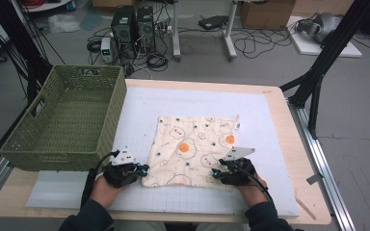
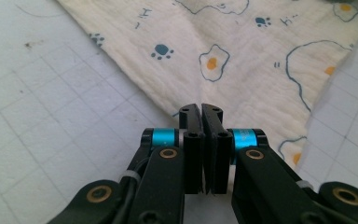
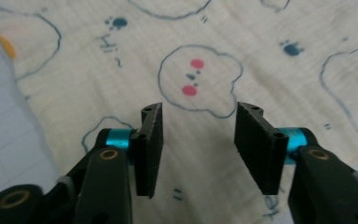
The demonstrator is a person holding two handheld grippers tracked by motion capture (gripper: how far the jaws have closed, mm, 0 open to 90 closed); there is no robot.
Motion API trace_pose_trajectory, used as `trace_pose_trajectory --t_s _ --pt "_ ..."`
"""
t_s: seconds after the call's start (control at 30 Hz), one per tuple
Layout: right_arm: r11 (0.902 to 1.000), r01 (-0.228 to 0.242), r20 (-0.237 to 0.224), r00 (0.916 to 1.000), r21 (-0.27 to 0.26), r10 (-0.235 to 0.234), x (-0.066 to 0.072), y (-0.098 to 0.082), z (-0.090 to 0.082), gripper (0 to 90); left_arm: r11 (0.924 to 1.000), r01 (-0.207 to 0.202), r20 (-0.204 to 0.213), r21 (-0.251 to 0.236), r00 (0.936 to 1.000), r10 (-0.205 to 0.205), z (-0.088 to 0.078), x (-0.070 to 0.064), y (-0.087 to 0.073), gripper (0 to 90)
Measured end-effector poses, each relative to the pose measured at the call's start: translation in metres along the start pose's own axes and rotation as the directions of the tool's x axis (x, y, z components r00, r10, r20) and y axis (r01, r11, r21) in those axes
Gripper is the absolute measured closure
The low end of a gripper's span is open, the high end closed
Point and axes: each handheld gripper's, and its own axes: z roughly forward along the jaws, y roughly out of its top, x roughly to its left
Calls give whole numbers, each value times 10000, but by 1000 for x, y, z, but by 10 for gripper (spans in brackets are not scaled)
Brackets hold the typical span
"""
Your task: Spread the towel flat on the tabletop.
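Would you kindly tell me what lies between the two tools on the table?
In the high view, the near edge of the printed cloth spans the stretch between the left tool and the right tool.

The person is wearing dark sleeves (image 1: 92, 217) and black gloves. Each hand is carrying a black gripper: the left gripper (image 2: 201, 112) and the right gripper (image 3: 198, 121) are both showing flat black jaws with small screws, bright blue collars behind them, and brass-coloured rivets along black link arms. A pale grey three-cornered plate (image 1: 124, 156) is topping each one, and a black cable (image 1: 259, 183) is trailing back.
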Motion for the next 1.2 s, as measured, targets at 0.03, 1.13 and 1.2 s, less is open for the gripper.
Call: trace_pose_trajectory --t_s 0.03,1.13,1.2 --pt "10000 -89 -219 9997 -43 88 -1 -1 0 623 10000 5 11 54 10000 -5 -1 0 -1 869" --pt "9917 -853 -50 9964 -963 852 -21 -15 -35 551 9777 1365 -665 -1596 9867 -1486 30 39 52 414" --pt "9907 -938 -20 9956 -983 941 -24 -14 -34 547 9739 1634 -725 -1575 9816 -1764 37 48 56 413"
